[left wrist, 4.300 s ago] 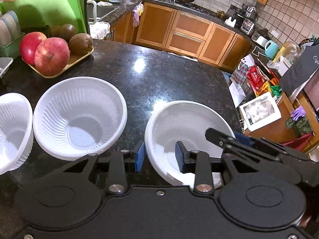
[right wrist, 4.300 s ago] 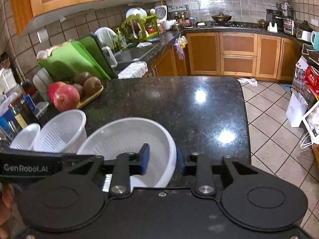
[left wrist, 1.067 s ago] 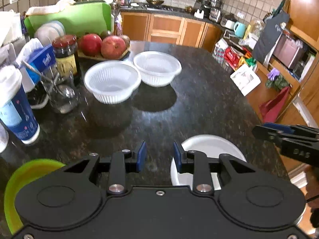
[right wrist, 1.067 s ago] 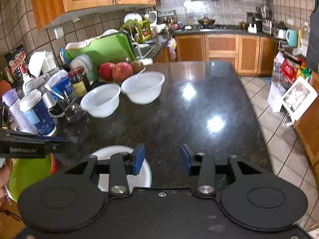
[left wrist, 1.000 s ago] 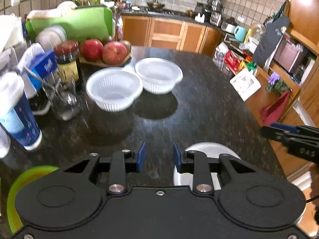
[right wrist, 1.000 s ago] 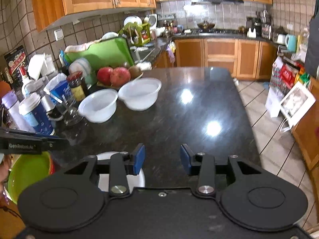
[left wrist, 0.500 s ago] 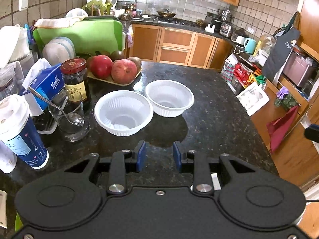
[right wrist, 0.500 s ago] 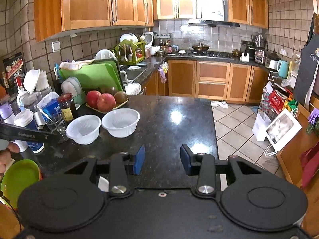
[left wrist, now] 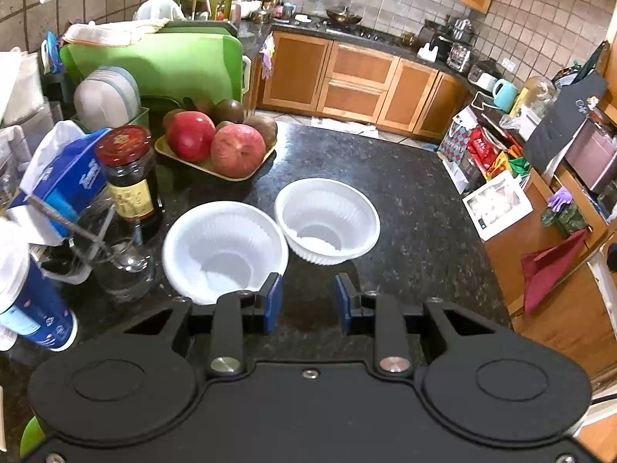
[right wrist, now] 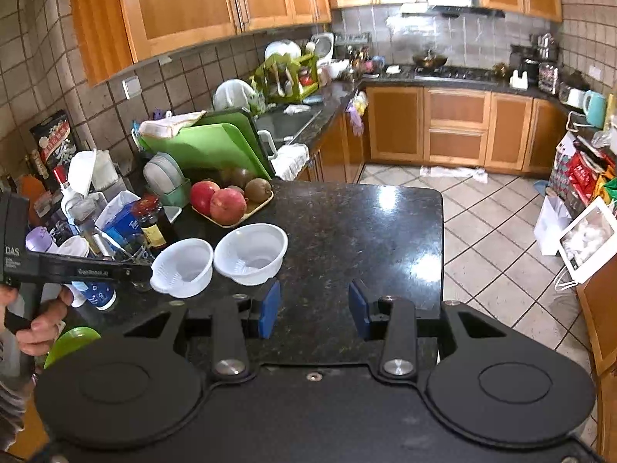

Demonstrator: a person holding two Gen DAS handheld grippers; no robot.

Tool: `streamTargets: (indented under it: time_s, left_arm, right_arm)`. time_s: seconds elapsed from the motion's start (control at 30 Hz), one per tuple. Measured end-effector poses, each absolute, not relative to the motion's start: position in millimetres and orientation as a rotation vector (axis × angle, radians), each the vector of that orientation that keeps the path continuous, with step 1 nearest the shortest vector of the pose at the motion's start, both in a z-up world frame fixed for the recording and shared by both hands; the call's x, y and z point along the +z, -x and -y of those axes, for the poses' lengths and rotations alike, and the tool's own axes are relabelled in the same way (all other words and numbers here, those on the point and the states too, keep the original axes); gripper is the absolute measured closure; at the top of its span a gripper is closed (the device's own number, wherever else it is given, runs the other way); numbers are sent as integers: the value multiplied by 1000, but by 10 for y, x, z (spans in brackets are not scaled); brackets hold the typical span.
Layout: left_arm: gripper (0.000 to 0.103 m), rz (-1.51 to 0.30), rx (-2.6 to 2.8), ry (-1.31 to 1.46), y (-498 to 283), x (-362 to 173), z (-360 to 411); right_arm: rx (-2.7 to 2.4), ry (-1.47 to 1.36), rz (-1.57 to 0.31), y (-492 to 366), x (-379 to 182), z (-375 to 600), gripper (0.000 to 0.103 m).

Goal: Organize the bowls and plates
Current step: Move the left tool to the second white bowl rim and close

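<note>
Bowls sit side by side on the black granite counter: near white ribbed bowl at 11 o'clock from the left gripper, far white ribbed bowl at 12, rims almost touching. Fruit tray lies beyond at 11. Left gripper's jaws stand apart, nothing between; right gripper likewise gapes empty above bare counter.

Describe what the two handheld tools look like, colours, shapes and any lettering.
Both are matte black. The left tool and right tool each have two slim fingers tipped with blue pads, silver pivot screws and two round black discs behind. From the right wrist view, the left tool's side carries white lettering, including "DAS".
</note>
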State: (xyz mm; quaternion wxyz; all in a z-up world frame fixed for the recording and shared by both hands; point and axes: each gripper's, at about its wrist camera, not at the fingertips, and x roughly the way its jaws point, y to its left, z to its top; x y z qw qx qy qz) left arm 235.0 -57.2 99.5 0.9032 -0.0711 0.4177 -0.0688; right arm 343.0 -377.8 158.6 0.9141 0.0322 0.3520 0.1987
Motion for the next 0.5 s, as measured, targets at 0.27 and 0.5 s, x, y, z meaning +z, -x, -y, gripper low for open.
streamTargets:
  time_s: [0.27, 0.5]
  left_arm:
    - [65, -941, -113, 192, -2839, 943, 765]
    - [65, -960, -28, 144, -3300, 893, 817]
  right_arm:
    - [469, -98, -856, -4366, 1553, 3636, 61]
    - [489, -49, -977, -5070, 1244, 3115, 61]
